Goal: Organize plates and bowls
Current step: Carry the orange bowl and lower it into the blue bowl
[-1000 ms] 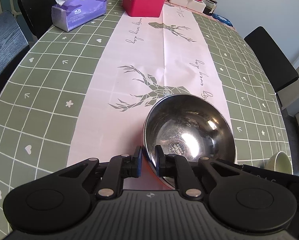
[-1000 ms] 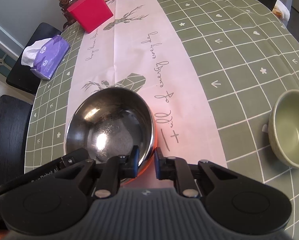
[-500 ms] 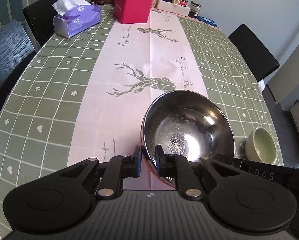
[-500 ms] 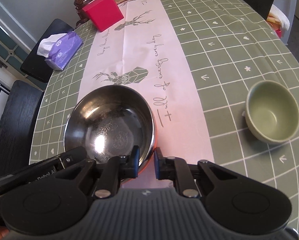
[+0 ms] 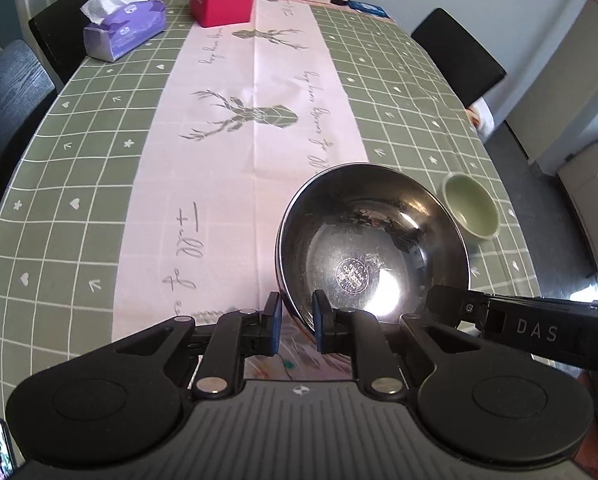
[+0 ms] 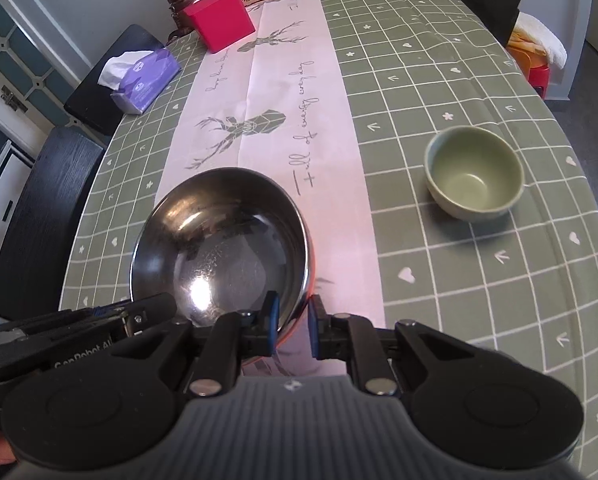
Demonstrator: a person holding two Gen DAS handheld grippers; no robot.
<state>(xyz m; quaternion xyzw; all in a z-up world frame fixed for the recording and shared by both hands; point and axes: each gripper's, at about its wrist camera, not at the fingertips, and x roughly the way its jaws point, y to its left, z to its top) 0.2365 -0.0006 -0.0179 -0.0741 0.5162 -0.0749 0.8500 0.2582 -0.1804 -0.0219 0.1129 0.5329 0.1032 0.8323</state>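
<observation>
Both wrist views look steeply down along their fingers, close above the green checked bench (image 5: 99, 168). Both share the shiny round steel bowl (image 5: 373, 248) (image 6: 219, 248) and small pale-green ceramic bowl (image 5: 473, 210) (image 6: 473, 172).

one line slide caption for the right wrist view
Both grippers clamp the steel bowl's rim, green bowl beside.
</observation>
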